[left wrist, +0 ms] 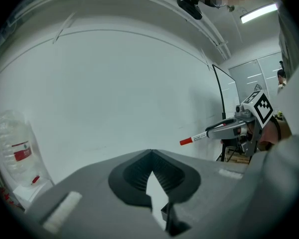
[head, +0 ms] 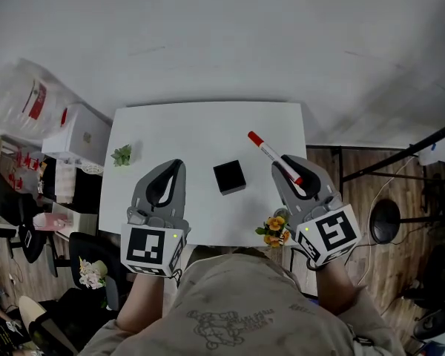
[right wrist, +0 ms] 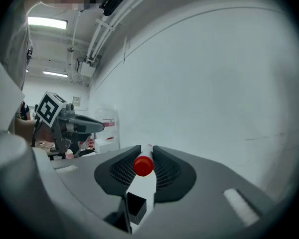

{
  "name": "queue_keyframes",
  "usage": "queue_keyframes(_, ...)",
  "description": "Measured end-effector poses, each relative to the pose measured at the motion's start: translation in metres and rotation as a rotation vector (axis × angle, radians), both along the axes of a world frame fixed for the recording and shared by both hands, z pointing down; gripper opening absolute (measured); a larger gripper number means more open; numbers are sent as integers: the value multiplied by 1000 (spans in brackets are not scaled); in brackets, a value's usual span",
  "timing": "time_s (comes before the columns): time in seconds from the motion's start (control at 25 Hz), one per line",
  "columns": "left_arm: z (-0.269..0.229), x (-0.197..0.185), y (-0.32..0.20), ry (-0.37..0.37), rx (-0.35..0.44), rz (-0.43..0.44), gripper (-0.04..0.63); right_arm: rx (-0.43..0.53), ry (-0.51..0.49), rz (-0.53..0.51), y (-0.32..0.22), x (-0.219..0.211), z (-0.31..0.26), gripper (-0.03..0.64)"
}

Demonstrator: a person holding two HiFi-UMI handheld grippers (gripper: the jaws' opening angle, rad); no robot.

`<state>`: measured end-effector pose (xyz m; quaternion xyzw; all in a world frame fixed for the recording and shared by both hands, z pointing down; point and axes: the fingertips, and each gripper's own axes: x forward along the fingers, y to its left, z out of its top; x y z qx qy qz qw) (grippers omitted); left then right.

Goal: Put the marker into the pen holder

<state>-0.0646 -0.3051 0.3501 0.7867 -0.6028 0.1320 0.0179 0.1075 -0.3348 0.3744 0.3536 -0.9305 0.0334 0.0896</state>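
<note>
Near edge of the white desk (head: 200, 128): a small bunch of orange flowers (head: 274, 230), just beside the right gripper (head: 288, 166).

Left gripper (head: 175, 167): over the desk's left part, jaws closed tip to tip with nothing between them.

Right gripper: jaws clamped on the marker (head: 265, 148), held aloft over the desk's right part.

Marker: white barrel with red at both ends, the red cap projecting beyond the jaw tips toward the far edge.

Between the two grippers, on the desk: a black square pen holder (head: 229, 176), apart from the marker.

Further left: a small green plant (head: 122, 155).

Beyond the desk: a plain pale wall (head: 222, 35). Wood floor (head: 356, 180) to the right, stacked boxes (head: 78, 136) to the left.
</note>
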Motion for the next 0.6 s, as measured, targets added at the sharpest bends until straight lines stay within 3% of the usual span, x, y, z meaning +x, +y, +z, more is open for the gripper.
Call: queue_keyframes(0.6,5,-28,-18,7,4,121,0,-47,135,54,8,-35,15,101)
